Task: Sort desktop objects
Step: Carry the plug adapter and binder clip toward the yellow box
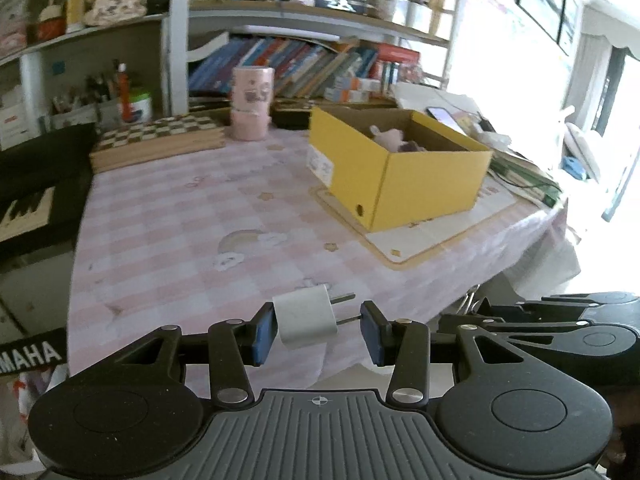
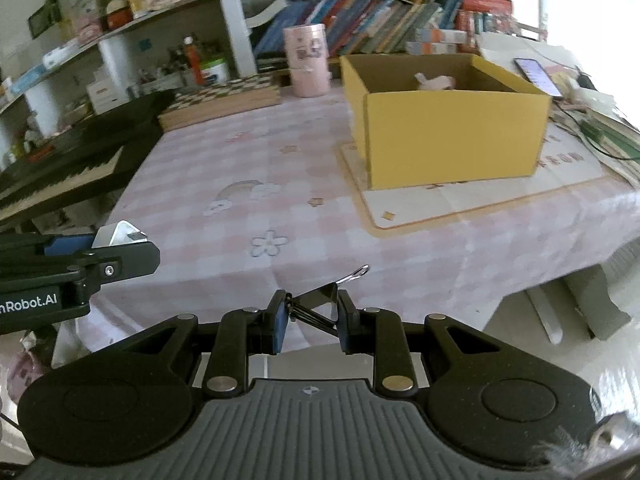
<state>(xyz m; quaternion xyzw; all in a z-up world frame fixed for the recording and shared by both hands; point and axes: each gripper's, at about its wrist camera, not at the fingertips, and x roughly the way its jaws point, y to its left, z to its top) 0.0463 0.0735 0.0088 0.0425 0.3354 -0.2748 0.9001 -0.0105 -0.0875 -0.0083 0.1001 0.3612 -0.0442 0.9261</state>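
Left gripper [image 1: 319,330]: clamps white plug adapter [image 1: 306,316], prongs pointing right, above near table edge.
Right gripper [image 2: 311,318]: pinches black binder clip [image 2: 318,306].
Yellow box [image 2: 452,132]: far right on checked tablecloth [image 2: 224,160].

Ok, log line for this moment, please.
left tool: holds white plug adapter | right tool: holds black binder clip | yellow cardboard box: open, ahead | both above pink checked tablecloth
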